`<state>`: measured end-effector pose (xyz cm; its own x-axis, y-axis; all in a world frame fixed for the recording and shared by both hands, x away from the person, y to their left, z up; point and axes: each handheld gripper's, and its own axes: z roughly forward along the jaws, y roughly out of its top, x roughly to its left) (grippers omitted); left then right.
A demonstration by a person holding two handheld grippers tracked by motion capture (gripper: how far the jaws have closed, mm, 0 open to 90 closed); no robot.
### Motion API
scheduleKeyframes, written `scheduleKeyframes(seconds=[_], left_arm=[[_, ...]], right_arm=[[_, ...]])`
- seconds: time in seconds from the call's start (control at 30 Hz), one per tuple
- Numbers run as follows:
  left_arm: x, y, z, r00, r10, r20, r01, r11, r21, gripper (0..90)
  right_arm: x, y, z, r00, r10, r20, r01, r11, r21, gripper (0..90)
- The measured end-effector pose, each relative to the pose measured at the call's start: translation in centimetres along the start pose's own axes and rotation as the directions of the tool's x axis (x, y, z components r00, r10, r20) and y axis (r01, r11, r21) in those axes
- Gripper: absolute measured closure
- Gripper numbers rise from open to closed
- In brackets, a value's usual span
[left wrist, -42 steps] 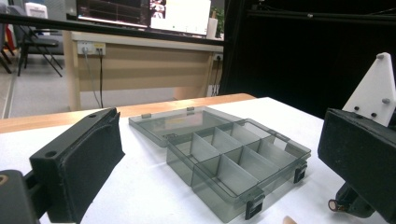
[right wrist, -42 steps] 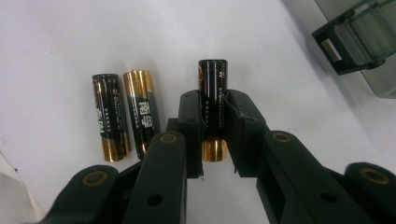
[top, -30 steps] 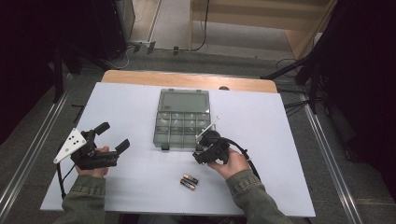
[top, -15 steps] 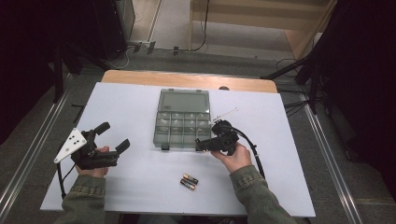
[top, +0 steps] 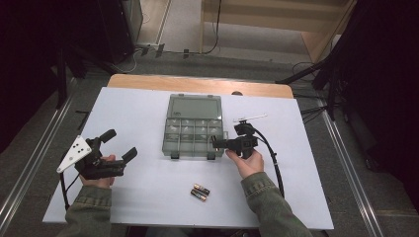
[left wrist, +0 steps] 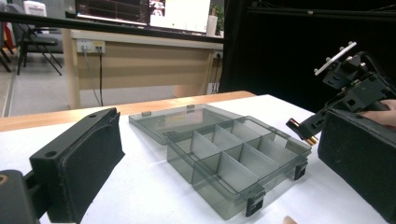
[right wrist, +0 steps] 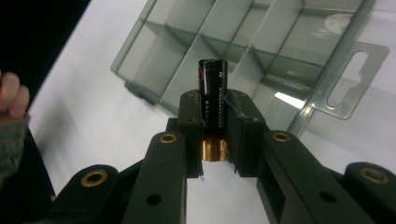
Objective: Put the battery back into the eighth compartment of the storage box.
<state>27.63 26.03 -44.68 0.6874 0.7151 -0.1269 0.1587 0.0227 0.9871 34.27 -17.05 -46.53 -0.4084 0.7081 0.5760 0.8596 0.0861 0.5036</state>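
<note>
Seen from above, a battery (top: 215, 144) is held by the right gripper (top: 217, 144) at the open organiser box's (top: 192, 129) right edge, while two batteries (top: 199, 192) lie on the table (top: 148, 197). The left gripper (top: 118, 144) is spread wide, empty. In the right gripper view, the battery (right wrist: 213, 100) is clamped between the jaws over the compartments.

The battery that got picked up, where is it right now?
The battery is pinched in the right claw, held right at the front right corner of the open grey compartment box, while two more batteries lie on the table nearer the person.
</note>
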Motion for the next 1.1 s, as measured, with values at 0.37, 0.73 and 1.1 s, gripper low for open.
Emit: scheduleKeyframes(seconds=[0.37,0.73,1.1], left_arm=[[0.0,0.0,0.0,1.0000,0.001,-0.001,-0.001,1.0000,0.001,0.0],[0.0,0.0,0.1,1.0000,0.000,0.002,0.000,1.0000,-0.002,0.0],[0.1,0.0,0.2,1.0000,-0.003,0.004,0.003,1.0000,-0.009,0.0]], right_arm=[[-0.9,-0.1,0.1,0.9910,0.133,0.008,-0.133,0.990,-0.040,78.1],[0.0,-0.1,0.1,0.9939,0.110,0.002,-0.110,0.992,-0.067,44.8],[1.3,-0.4,-0.9,0.9995,0.030,-0.010,-0.031,0.999,-0.033,0.0]])
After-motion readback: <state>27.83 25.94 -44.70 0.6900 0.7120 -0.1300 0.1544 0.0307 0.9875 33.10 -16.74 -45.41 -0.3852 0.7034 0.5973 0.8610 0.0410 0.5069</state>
